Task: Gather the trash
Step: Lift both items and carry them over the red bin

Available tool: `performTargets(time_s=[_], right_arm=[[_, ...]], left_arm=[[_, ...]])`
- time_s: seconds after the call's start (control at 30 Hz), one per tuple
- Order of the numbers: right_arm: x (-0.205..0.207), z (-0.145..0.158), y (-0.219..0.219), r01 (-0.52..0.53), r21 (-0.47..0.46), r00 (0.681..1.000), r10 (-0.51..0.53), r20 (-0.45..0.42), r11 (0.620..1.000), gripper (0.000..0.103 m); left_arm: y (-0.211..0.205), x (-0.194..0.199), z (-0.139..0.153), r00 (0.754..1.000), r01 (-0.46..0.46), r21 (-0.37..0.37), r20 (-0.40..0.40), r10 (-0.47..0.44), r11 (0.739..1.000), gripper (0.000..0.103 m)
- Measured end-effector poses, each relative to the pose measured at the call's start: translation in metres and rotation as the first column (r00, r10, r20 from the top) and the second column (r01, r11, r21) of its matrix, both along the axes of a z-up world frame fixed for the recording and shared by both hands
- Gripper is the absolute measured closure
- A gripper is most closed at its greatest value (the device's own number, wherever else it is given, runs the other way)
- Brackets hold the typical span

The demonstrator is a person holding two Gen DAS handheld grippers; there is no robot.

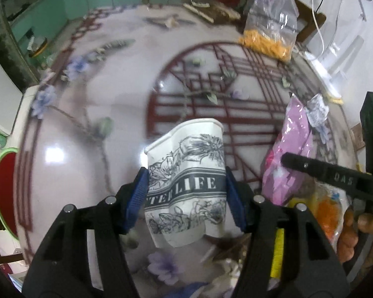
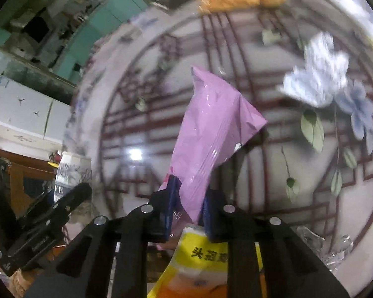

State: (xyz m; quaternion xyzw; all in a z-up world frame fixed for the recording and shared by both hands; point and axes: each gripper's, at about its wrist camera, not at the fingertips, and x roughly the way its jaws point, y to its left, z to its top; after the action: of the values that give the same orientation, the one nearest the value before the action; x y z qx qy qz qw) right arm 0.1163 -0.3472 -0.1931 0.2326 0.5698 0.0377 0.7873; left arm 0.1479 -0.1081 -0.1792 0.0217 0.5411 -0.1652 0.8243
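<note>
Left wrist view: the left tongs (image 1: 186, 188) hold a crumpled white paper cup with dark floral print (image 1: 186, 173) between their blue pads, lifted above the glossy counter with red lattice and flower pattern (image 1: 92, 94). To the right lies a pink plastic wrapper (image 1: 293, 154), with a crumpled white paper scrap (image 1: 317, 110) beside it and a clear bag of orange snacks (image 1: 271, 24) farther back.

Right wrist view: the right tongs (image 2: 187, 206) are pinched narrow on the pink plastic wrapper (image 2: 211, 129), which stands up from them. A yellow printed packet (image 2: 201, 255) lies just beneath. The paper scrap (image 2: 315, 79) rests on the counter (image 2: 273, 173) to the right.
</note>
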Motion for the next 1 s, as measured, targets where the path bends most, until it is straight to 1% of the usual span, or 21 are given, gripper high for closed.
performTargets(time_s=[0.2, 0.33, 0.5, 0.63, 0.8, 1.0], right_arm=[[-0.016, 0.052, 0.019, -0.030, -0.007, 0.989, 0.031, 0.143, 1.000, 0.085], [-0.029, 0.081, 0.033, -0.046, -0.030, 0.976, 0.051, 0.211, 0.998, 0.085], [-0.044, 0.108, 0.055, -0.064, -0.065, 0.961, 0.079, 0.264, 0.996, 0.085], [-0.055, 0.121, 0.072, -0.085, -0.097, 0.950, 0.110, 0.293, 0.992, 0.085], [-0.061, 0.131, 0.094, -0.127, -0.105, 0.938, 0.154, 0.311, 0.986, 0.085], [-0.060, 0.131, 0.121, -0.185, -0.113, 0.925, 0.212, 0.317, 0.976, 0.085]], left_arm=[[0.022, -0.024, 0.033, 0.996, -0.044, -0.019, 0.077, 0.045, 0.999, 0.045], [0.038, -0.039, 0.054, 0.989, -0.070, -0.035, 0.126, 0.074, 0.997, 0.045], [0.054, -0.060, 0.075, 0.979, -0.092, -0.056, 0.177, 0.101, 0.994, 0.045], [0.064, -0.075, 0.086, 0.971, -0.101, -0.063, 0.211, 0.112, 0.993, 0.045], [0.080, -0.085, 0.096, 0.960, -0.124, -0.072, 0.243, 0.138, 0.990, 0.044], [0.104, -0.094, 0.100, 0.949, -0.171, -0.064, 0.259, 0.182, 0.983, 0.044]])
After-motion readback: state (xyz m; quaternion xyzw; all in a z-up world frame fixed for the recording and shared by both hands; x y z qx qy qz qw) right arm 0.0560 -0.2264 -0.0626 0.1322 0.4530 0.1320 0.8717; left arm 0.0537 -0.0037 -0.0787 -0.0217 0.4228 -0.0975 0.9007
